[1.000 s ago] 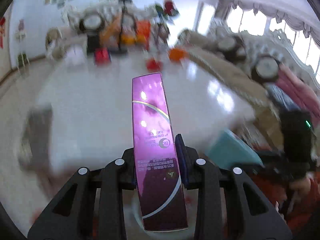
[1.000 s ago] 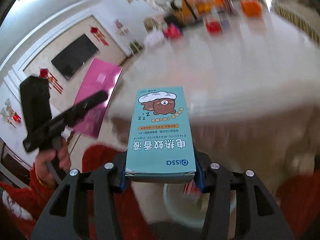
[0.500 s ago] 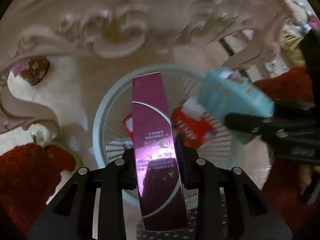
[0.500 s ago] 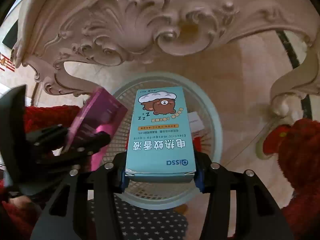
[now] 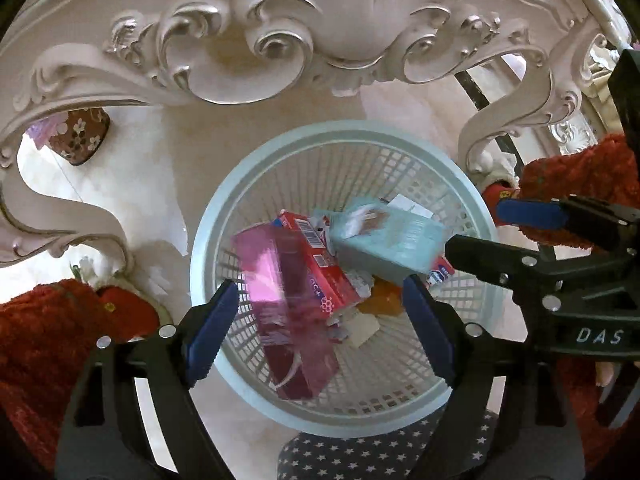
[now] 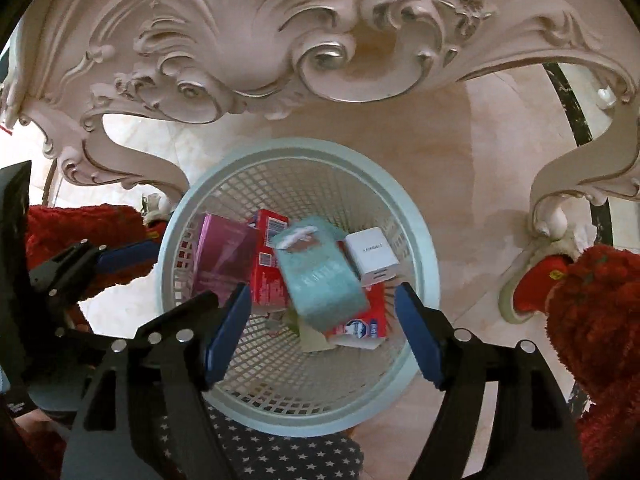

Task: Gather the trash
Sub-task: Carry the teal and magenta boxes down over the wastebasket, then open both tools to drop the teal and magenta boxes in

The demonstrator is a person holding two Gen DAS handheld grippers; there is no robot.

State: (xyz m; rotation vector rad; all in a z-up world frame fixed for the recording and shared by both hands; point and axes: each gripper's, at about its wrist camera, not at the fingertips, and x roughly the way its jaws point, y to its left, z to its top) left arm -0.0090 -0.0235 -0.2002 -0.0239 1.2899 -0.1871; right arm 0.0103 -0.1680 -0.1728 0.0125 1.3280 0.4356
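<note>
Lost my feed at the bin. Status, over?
Left gripper and right gripper open, jaws just opened, nothing between pads. Purple box and teal box blurred inside the basket. Nothing in the way.

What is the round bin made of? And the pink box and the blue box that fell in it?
The bin looks like pale plastic: its wall is a moulded grid of holes with a smooth rim. The pink box seems glossy, shiny-coated cardboard, going by its flat sides and bright sheen. The blue box looks like printed cardboard with a duller finish, though blur hides detail.
</note>
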